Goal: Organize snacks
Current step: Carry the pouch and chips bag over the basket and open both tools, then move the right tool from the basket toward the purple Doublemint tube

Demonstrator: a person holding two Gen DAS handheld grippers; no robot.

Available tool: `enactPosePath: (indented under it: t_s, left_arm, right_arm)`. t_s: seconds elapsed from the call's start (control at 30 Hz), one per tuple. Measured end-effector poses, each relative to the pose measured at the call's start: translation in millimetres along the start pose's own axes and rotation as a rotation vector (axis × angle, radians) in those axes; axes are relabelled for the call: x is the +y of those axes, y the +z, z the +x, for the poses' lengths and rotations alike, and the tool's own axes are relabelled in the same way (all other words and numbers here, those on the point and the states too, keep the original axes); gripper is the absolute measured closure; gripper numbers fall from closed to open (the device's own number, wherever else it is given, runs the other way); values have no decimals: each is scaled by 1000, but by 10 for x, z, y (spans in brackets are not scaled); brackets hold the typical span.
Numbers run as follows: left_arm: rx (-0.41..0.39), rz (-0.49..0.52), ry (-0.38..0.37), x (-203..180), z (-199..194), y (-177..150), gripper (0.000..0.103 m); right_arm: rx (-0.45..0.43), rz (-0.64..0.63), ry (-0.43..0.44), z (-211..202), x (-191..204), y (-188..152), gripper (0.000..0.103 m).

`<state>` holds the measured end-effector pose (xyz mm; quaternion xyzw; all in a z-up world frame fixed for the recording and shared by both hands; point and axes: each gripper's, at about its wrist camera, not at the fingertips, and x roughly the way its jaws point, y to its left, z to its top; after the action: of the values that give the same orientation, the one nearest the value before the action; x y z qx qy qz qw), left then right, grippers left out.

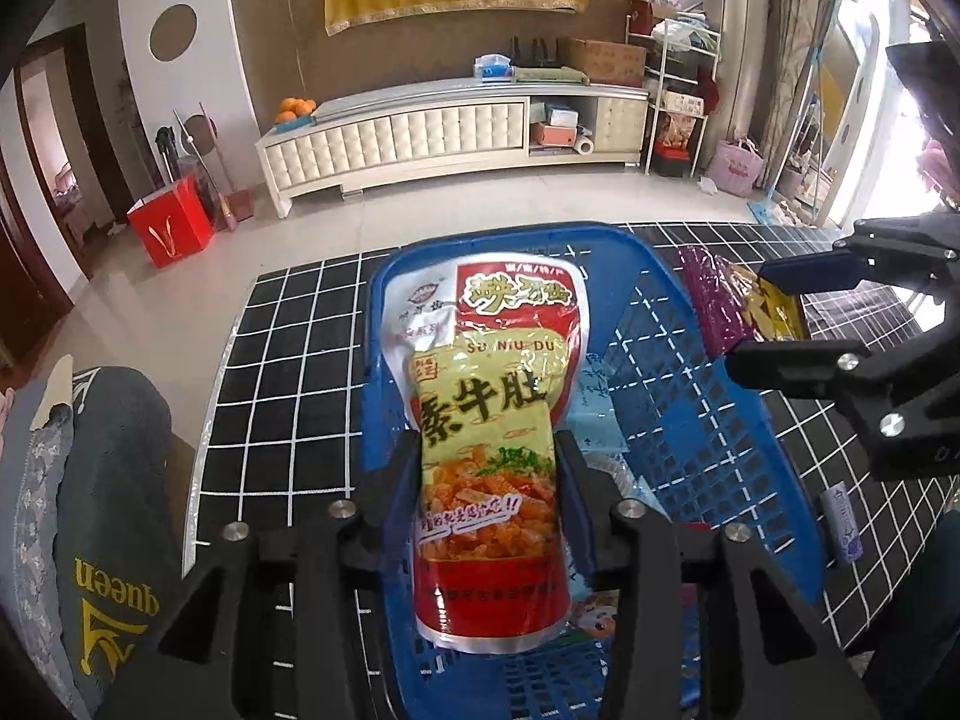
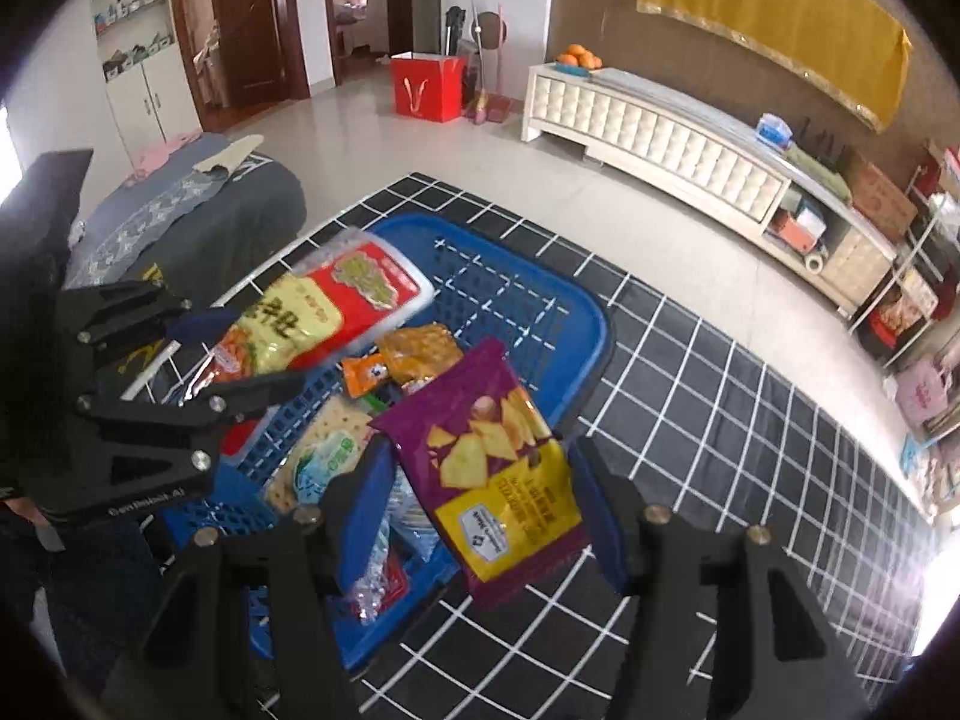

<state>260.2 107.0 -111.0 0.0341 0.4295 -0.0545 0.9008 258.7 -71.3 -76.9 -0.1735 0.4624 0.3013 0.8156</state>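
Note:
My left gripper (image 1: 487, 450) is shut on a tall red and yellow snack pouch (image 1: 486, 372), which it holds upright over the blue plastic basket (image 1: 690, 420). In the right wrist view the same left gripper (image 2: 240, 351) carries that pouch (image 2: 336, 306) above the basket's left side. My right gripper (image 2: 480, 462) is shut on a purple and yellow chips packet (image 2: 480, 420), over the basket's (image 2: 540, 300) near right rim. The right gripper (image 1: 774, 318) and its packet (image 1: 714, 300) also show at the right of the left wrist view. Several snacks lie in the basket, among them an orange packet (image 2: 414, 354) and a green-and-white cracker pack (image 2: 327, 450).
The basket stands on a table with a black cloth with a white grid (image 2: 690, 420). A small bluish packet (image 1: 843, 519) lies on the cloth right of the basket. A dark cushion printed "queen" (image 1: 114, 510) sits off the table's left edge. A white cabinet (image 1: 450, 132) stands across the floor.

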Motion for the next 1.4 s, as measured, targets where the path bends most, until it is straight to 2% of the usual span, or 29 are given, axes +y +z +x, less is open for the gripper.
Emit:
enactPosePath:
  t_s: [0.13,0.2,0.57,0.87,1.1,1.23,1.33,1.4]
  left_arm:
    - [-37,7,8,-12,-40,18,40]
    - [-40,11,17,-2,-68,31,38]
    - [-76,-35,31,281,-373,-101,32]
    - [-66,-88,48,508,-379,-254,32]
    - [-47,-135,29,610,-281,-305,32]
    - [-32,-156,19,637,-255,-343,32]
    - [-33,-165,15,635,-289,-362,32]
    - [-34,-167,13,610,-330,-378,32]
  right_arm:
    - [9,3,-7,3,-2,-3,40]
    - [13,8,-5,-5,-9,2,39]
    - [16,-18,-22,-64,147,87,39]
    - [80,-64,-69,338,316,230,39]
    - [139,-73,-80,612,358,238,39]
    - [161,-76,-79,640,359,228,36]
    - [177,-80,-69,611,362,204,23]
    - [169,-84,-71,536,389,176,22]
